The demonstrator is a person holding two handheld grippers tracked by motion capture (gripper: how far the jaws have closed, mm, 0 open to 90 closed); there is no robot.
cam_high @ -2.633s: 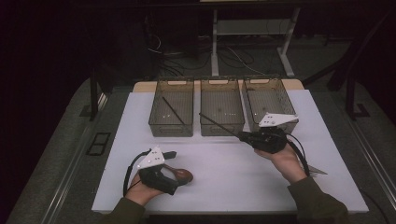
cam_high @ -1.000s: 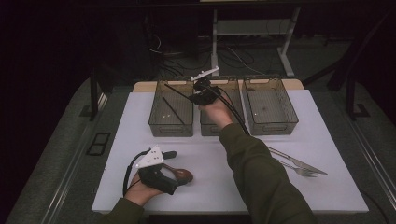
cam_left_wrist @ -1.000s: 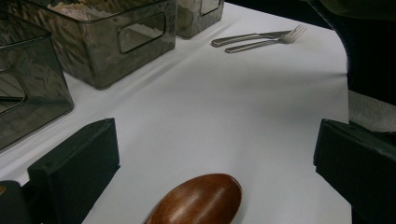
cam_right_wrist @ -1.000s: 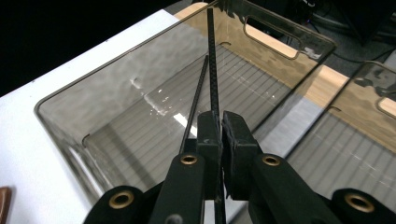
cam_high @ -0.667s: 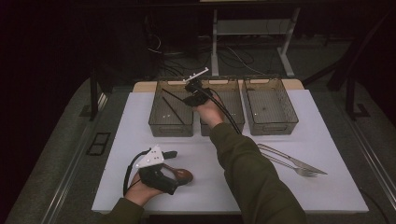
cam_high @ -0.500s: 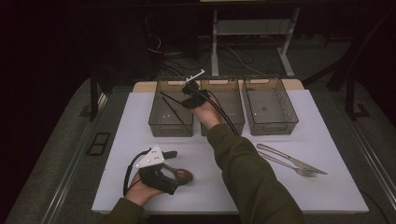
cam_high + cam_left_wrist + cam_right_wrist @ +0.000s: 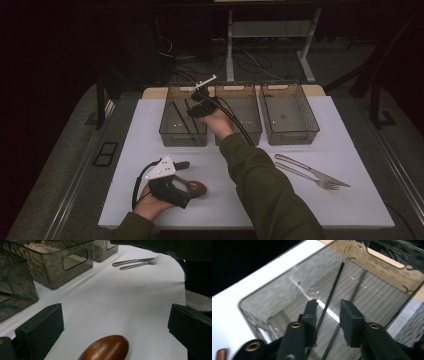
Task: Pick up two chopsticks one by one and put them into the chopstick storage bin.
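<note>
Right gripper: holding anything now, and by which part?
Nothing. The right gripper has just been opening over the left bin; the black chopstick lies loose between its jaws, pads clear.

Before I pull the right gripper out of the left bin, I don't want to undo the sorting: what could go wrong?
The black chopstick lies between the right gripper's just-opened pads, so lifting crookedly might snag it. The gripper's cable crosses the middle bin and could tug it. The left gripper stands open around the wooden spoon, ungripped.
</note>
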